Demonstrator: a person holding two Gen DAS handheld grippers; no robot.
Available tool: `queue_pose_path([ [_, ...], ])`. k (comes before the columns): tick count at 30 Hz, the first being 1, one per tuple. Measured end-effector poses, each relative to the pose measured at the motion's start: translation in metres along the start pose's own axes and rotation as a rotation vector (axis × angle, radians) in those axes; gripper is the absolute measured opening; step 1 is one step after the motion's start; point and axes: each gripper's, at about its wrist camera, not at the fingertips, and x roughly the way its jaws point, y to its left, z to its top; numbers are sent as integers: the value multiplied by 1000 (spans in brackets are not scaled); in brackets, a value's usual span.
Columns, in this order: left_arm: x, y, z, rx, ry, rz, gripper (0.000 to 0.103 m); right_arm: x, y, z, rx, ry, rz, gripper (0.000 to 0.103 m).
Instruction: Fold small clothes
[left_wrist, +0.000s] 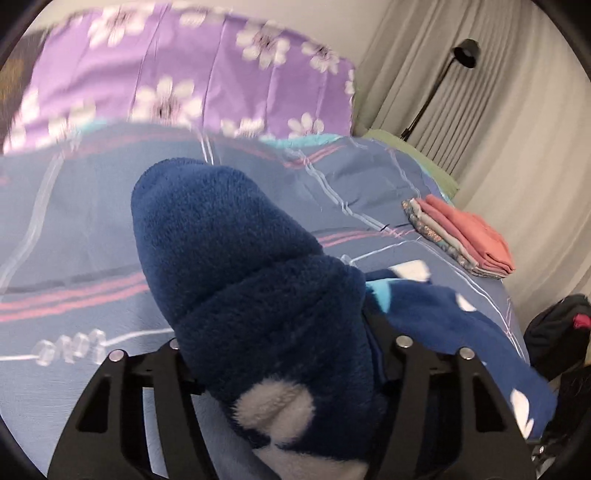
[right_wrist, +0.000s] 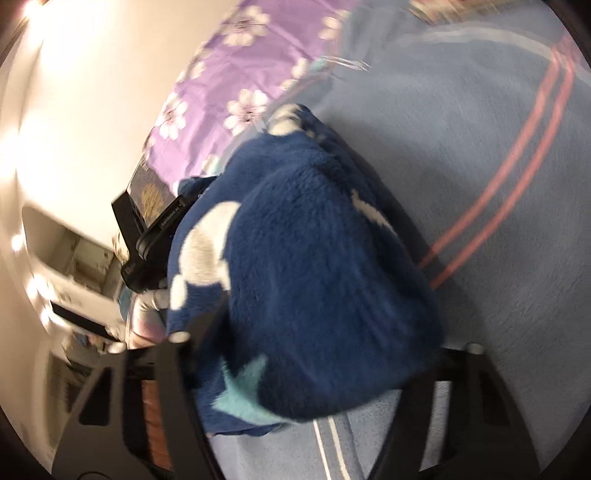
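Dark-blue fleece garment (left_wrist: 236, 266) bunched between the jaws of the left gripper (left_wrist: 284, 354) and the right gripper (right_wrist: 314, 354), both pinching it above the bed (left_wrist: 74, 229). Fold step under way, judged; next: lay flat, release beside folded stack (left_wrist: 469, 236).
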Motion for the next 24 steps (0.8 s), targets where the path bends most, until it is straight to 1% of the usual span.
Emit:
queue_pose_path([
  [3, -34, -9, 12, 31, -54, -16, 60, -12, 17, 5, -115, -14, -16, 50],
  [6, -72, -22, 25, 85, -115, 15, 60, -18, 32, 15, -187, -25, -5, 49],
  [8, -99, -25, 37, 109, -159, 51, 60, -21, 48, 26, -243, -43, 8, 49],
  [9, -115, -24, 47, 119, -188, 84, 60, -20, 62, 38, -287, -56, 17, 49],
  [11, -133, -17, 61, 111, -224, 130, 60, -13, 90, 62, -358, -68, 42, 49],
  [12, -146, -7, 72, 92, -249, 160, 60, -10, 101, 72, -387, -67, 51, 49],
  [15, -167, 22, 94, 30, -303, 231, 60, 13, 141, 105, -463, -59, 70, 49],
  [17, -170, 40, 105, 1, -316, 284, 60, 33, 168, 120, -530, -71, 34, 49],
  [19, -169, 58, 113, -13, -322, 340, 60, 61, 196, 135, -578, -73, 6, 49],
  [20, -167, 70, 119, -17, -325, 374, 60, 72, 201, 141, -586, -72, 3, 49],
  [21, -166, 76, 123, -20, -329, 395, 60, 89, 210, 150, -598, -71, -1, 49],
  [24, -161, 113, 139, -50, -341, 469, 60, 141, 234, 173, -640, -62, -11, 49],
])
